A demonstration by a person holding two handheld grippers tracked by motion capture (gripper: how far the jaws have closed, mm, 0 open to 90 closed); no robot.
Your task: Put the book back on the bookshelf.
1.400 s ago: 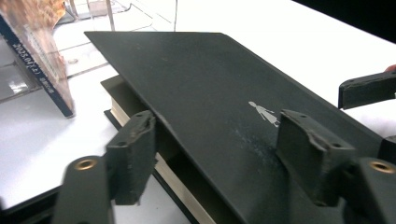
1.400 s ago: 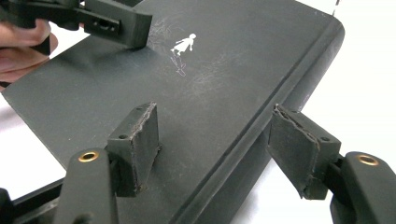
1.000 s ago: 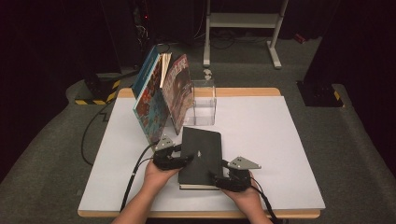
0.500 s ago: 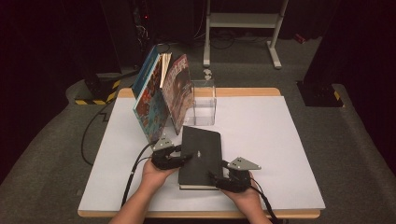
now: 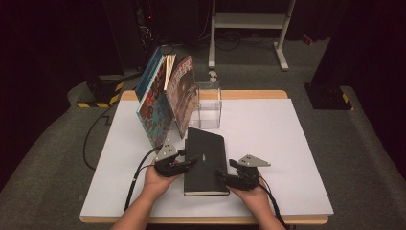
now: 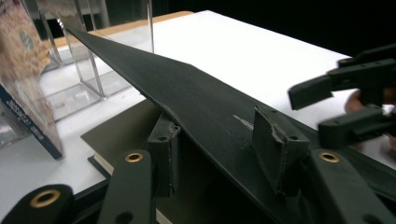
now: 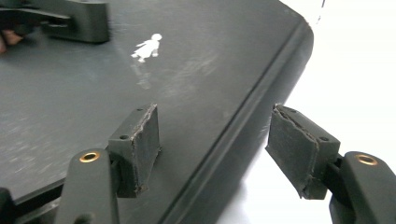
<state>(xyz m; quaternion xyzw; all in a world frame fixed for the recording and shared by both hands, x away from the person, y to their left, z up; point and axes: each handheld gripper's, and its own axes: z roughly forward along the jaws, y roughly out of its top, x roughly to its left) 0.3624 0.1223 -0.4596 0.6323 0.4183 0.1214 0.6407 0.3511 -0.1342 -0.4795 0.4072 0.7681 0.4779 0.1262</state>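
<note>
books, far left: two or three picture books standing tilted, leaning right against clear box, covers facing out
clear box: transparent acrylic container at back centre of table, just behind black book; contents: cannot tell, looks see-through to the white top
left gripper: at left edge of black book, jaws just been closing, one pad under the lifted cover, other pad on top; pads near cover, full pinch cannot tell
black book: dark hardcover notebook lying flat on table, centre-front, between both grippers; front cover raised at left edge, pages below visible; small white figure logo on cover
right gripper: at right edge of black book near front corner, jaws spread, straddling spine edge, one pad over cover, other off the side, gap visible
table: white top, wood rim
</note>
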